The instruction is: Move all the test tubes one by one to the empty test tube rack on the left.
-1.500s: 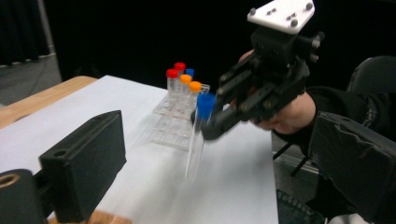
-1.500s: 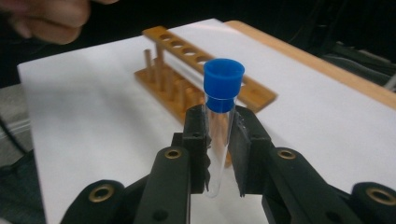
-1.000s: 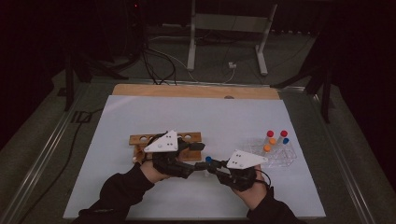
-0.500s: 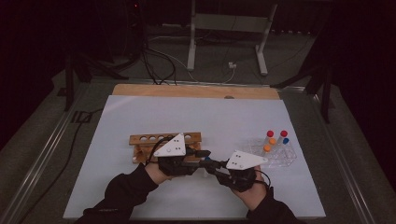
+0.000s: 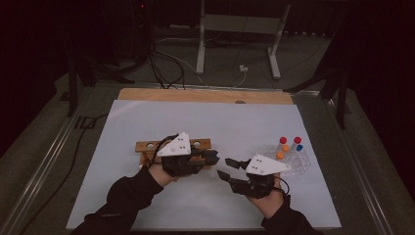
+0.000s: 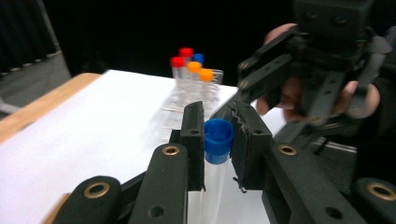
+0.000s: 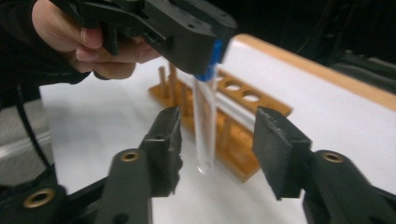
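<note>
A handover is under way at the lower middle of the high view. The left gripper (image 6: 217, 144) has just closed and clamps the blue-capped tube (image 6: 217, 140) below its cap. The right gripper (image 7: 217, 149) has just been opening; its jaws stand apart around the tube (image 7: 205, 121), touching nothing. Next, likely, the right backs off and the left carries the tube to the rack (image 5: 147, 146).

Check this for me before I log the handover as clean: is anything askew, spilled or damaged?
Nothing spilled or tipped. The clear blue-capped test tube hangs upright in the left gripper, clamped at its cap. One oddity: the black pad on one jaw has a ragged, chipped edge. The right gripper has just opened around the tube, pads apart from it.
</note>
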{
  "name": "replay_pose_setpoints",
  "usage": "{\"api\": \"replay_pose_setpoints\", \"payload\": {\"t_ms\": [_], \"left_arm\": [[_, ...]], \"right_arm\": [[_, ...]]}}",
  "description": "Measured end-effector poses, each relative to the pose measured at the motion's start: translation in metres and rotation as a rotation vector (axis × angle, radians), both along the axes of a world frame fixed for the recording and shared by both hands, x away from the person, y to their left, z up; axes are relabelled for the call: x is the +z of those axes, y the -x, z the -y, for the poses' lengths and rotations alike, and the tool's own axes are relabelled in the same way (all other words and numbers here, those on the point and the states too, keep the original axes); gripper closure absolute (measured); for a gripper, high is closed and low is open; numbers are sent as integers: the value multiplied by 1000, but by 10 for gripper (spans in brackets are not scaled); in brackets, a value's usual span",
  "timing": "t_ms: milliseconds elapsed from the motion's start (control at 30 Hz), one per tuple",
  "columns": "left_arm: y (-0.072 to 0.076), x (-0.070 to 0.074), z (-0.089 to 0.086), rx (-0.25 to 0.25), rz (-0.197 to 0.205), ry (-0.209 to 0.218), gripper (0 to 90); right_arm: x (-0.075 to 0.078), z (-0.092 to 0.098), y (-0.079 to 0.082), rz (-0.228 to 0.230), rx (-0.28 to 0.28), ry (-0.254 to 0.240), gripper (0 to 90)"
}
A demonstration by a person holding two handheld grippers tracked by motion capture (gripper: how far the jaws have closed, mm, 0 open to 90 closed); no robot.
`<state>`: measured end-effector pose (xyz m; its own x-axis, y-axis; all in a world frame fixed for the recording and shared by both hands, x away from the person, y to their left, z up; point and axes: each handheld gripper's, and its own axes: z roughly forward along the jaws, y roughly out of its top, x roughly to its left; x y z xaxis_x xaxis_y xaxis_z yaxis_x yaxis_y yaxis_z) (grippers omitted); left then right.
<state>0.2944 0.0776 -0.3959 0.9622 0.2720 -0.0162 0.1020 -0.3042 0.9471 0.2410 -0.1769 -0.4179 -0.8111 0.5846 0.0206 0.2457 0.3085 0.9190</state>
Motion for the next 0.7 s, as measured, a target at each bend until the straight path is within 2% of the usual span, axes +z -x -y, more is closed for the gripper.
{"api": "replay_pose_setpoints", "payload": {"t_ms": [100,233,300,400,500,700], "left_arm": [[-6,6,-5,24,3,4,774],[-15,13,-9,59,18,1,774],[-20,15,-12,80,15,4,775],[-28,18,-16,108,14,8,775],[-34,20,-18,135,21,8,775],[-44,21,-25,183,32,8,776]], "right_arm": [[4,7,-1,16,-35,-23,381],[12,18,-4,41,-88,-27,189],[17,25,-6,58,-122,-17,124],[22,37,-8,49,-164,-25,16],[26,51,-9,63,-179,-36,0],[34,77,-9,83,-260,-57,0]]}}
